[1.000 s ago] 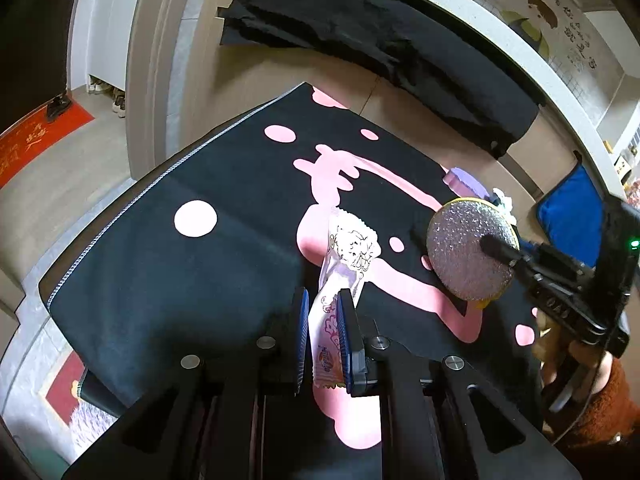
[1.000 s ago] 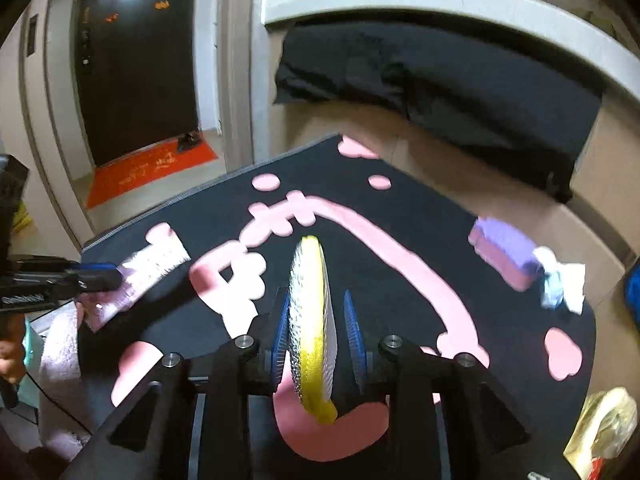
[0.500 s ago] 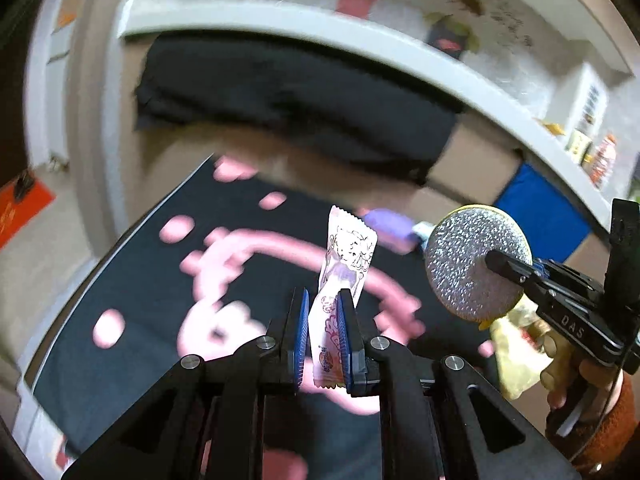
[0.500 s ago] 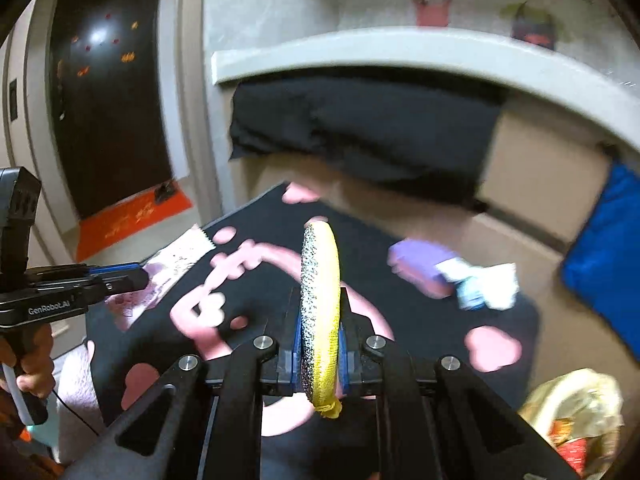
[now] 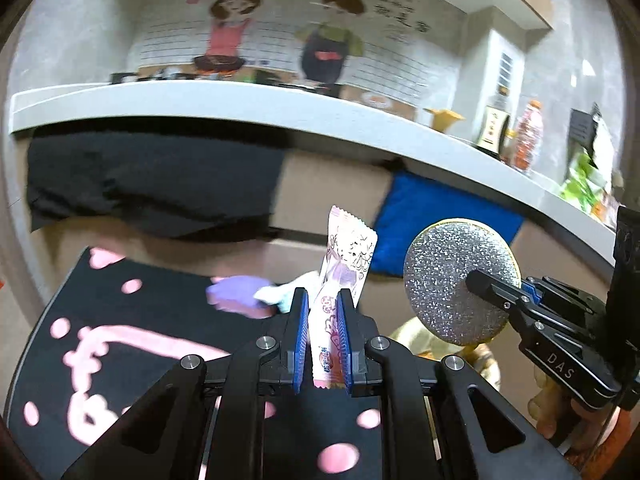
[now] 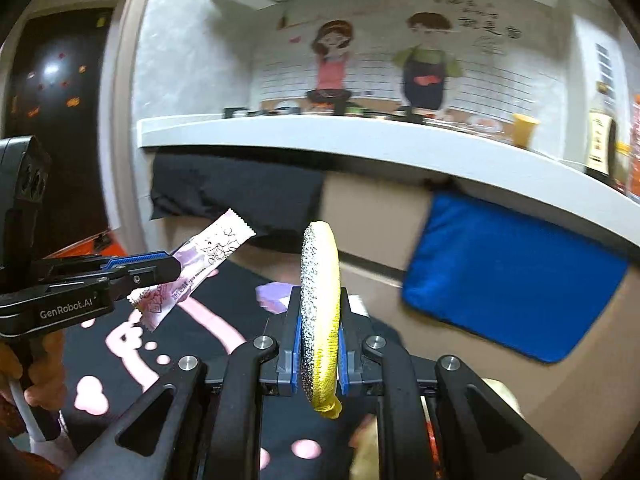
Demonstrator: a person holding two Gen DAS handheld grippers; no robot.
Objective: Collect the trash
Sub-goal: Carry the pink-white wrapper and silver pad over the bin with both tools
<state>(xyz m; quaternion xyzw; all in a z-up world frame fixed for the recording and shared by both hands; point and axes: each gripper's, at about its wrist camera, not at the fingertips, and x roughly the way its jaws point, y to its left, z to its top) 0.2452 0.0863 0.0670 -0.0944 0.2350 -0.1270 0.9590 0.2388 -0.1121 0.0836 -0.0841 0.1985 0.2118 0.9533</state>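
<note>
Fingers of the left gripper (image 5: 323, 336) are clamping a pink wrapper (image 5: 340, 280) upright above the black mat (image 5: 120, 360); the right gripper (image 6: 319, 346) is pinching a glittery yellow-edged disc (image 6: 320, 312) alongside.

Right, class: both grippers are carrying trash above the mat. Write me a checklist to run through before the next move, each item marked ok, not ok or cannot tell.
1. Left gripper shut on the pink wrapper: ok, wrapper stands upright between the fingers.
2. Right gripper shut on the glitter disc: ok, held edge-on.
3. Both items lifted off the black mat: ok.
4. The two held items apart from each other: ok, a gap shows in both views.
5. Trash bag open and below the grippers: cannot tell, mostly hidden.
6. Purple and white scraps collected: not ok, they lie at the mat's far edge.
</note>
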